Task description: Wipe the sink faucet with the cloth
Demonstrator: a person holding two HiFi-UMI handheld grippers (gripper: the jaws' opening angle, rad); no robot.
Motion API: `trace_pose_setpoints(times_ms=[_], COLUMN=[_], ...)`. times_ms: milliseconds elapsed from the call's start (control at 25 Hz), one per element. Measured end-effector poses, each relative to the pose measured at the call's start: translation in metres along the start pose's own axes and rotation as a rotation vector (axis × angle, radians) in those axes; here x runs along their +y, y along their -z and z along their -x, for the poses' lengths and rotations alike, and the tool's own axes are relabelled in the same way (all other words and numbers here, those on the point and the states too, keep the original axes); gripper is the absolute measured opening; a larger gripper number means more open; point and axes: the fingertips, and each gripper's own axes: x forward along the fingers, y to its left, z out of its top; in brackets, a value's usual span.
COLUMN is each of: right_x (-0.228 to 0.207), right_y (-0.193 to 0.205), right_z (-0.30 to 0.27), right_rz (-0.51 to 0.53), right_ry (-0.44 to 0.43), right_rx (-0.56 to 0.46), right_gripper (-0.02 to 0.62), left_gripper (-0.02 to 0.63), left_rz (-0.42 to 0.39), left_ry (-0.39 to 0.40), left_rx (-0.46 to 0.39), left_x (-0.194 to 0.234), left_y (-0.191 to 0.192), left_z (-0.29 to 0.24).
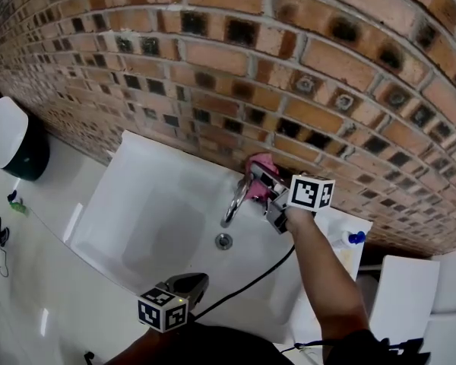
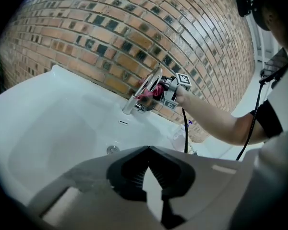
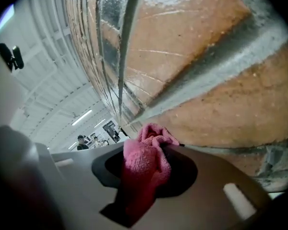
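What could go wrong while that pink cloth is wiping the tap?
1. The cloth is only pinched as a bunch in the right gripper's jaws, so it might slip out while rubbing the faucet.
2. The jaws sit very close to the rough brick wall and might scrape it.
3. The black cable hangs across the sink and could snag.

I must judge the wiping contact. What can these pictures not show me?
- Head view: right gripper and pink cloth hide part of the faucet.
- Right gripper view: faucet outside the frame; pink cloth fills the jaws.
- Left gripper view: contact too small to judge.
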Motion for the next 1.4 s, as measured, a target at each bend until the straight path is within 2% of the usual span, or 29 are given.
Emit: trace_pose_setpoints(times_ms=[160,240,440,640,760,960,1160,1240,1400], right_x=[0.008,0.014,0.044,0.065,0.087,0.124,0.156,0.163,0.172], right_y=[-0.005,-0.008,-0.018,-0.017,-0.015,0.002,0.035,0.046,0.066], right_z=[-0.006,-0.009,-0.012,-0.01,-0.01,-0.009,-0.012,-0.012,-0.007], right_rz=[-0.005,0.026,0.213,0.375,0.467,0.703,1.023,1.126,1.253], right_ry=[0.011,0.018,-0.004,0.024,0.012,0.016,0.044,0.07,0.085], right_rx=[-0.012,-0.008,0.013,0.053,0.076,0.145,0.207,0.203,0.157], right_gripper=[0.123,0.123,0.121,0.123,0.121,0.121,0.121,0.121,0.121], left_gripper=[0.003,0.003,0.003,0.003,0.003,0.003,0.003,0.003,0.003], left_rz=[0.004,0.003,-0.007,-0.016,-0.018,-0.029,-0.046,-0.051,-0.063], left_ry=[0.0,0.003,0.008,0.016,0.009,0.01,0.01,0.002,-0.013], left_rx=[-0.008,-0.012,-0.019,-0.028,-0.044,-0.057,-0.062,-0.066,-0.069], left_x=[0.005,0.006,0.006,0.003,0.004,-0.001,-0.008,-0.009,-0.013], left_y=[-0.001,-0.003,-0.004,-0.002,-0.003,0.001,0.005,0.007,0.011], left_z=[0.005,0.007,0.015,0.022,0.03,0.038,0.044,0.048,0.053])
